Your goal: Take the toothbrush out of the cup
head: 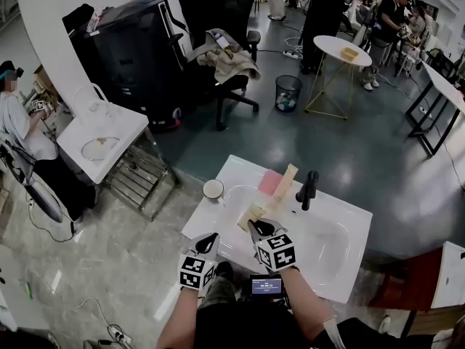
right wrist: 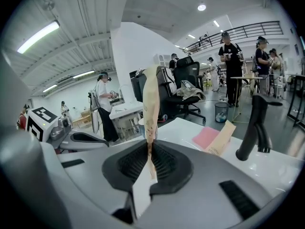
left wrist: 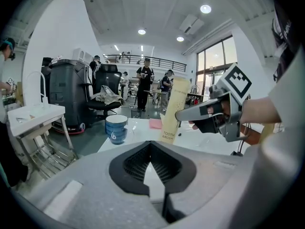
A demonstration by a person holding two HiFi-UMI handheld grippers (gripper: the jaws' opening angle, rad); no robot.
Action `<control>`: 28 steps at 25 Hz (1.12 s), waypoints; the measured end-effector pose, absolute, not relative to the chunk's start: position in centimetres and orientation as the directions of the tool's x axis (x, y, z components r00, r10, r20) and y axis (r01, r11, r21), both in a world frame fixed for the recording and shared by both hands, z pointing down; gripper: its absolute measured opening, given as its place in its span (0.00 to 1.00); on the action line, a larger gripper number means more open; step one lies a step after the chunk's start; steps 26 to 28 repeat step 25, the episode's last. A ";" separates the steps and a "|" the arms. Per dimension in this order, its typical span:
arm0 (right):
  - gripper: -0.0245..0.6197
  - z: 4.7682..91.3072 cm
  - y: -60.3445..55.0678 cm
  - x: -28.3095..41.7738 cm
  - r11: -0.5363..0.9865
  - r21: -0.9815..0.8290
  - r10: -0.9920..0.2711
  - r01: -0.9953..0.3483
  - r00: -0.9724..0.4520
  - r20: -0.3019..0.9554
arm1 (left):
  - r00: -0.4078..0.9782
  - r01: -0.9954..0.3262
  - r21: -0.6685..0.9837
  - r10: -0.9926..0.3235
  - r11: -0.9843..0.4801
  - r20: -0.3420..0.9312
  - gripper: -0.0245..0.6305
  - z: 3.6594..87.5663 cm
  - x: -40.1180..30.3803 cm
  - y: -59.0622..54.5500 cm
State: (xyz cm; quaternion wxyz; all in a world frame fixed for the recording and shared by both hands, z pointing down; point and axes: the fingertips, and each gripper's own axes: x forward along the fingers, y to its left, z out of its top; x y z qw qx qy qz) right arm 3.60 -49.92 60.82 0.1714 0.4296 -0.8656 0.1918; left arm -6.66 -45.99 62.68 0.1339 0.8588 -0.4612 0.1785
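A blue cup with a white inside (head: 213, 188) (left wrist: 116, 128) stands on the sink's left rim, and nothing shows sticking out of it. My right gripper (head: 256, 226) (right wrist: 148, 147) is shut on a flat tan toothbrush package (head: 251, 215) (right wrist: 151, 104) (left wrist: 174, 109), holding it upright over the basin to the right of the cup. My left gripper (head: 211, 238) (left wrist: 150, 149) hovers at the basin's near left edge. Its jaws are together with nothing between them. In the left gripper view the cup sits ahead and to the left.
The white sink (head: 341, 217) carries a black faucet (head: 309, 189) (right wrist: 255, 125) at the back, a pink cloth (head: 270, 182) (right wrist: 206, 137) and a second tan box (head: 288, 179) (right wrist: 222, 137) beside it. Chairs, tables and people stand on the floor beyond.
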 end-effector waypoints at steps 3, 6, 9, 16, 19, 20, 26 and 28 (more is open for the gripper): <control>0.09 60.9 -49.7 3.5 0.561 -0.180 -0.676 -0.808 -0.573 0.463 | 0.505 -0.843 0.061 -0.747 -0.535 0.433 0.05 62.7 -6.9 -45.9; 0.09 60.8 -49.8 3.5 0.561 -0.179 -0.677 -0.808 -0.572 0.462 | 0.503 -0.844 0.059 -0.749 -0.533 0.432 0.05 62.7 -7.0 -45.9; 0.09 60.7 -49.8 3.3 0.562 -0.178 -0.677 -0.808 -0.573 0.462 | 0.503 -0.844 0.055 -0.750 -0.534 0.429 0.05 62.5 -7.1 -46.0; 0.09 60.4 -50.2 2.9 0.568 -0.167 -0.674 -0.806 -0.571 0.469 | 0.503 -0.844 0.055 -0.752 -0.533 0.425 0.05 62.1 -7.3 -46.4; 0.09 60.4 -50.3 2.7 0.574 -0.164 -0.670 -0.802 -0.575 0.469 | 0.498 -0.848 0.055 -0.756 -0.528 0.425 0.05 62.1 -7.5 -46.5; 0.09 60.4 -50.3 2.7 0.575 -0.164 -0.670 -0.802 -0.576 0.469 | 0.497 -0.848 0.054 -0.757 -0.527 0.424 0.05 62.2 -7.5 -46.6; 0.09 60.6 -50.4 2.7 0.575 -0.166 -0.668 -0.801 -0.577 0.471 | 0.497 -0.848 0.052 -0.757 -0.527 0.424 0.05 62.3 -7.5 -46.7; 0.09 60.6 -50.4 2.7 0.575 -0.166 -0.668 -0.801 -0.577 0.471 | 0.497 -0.848 0.052 -0.757 -0.527 0.424 0.05 62.3 -7.5 -46.7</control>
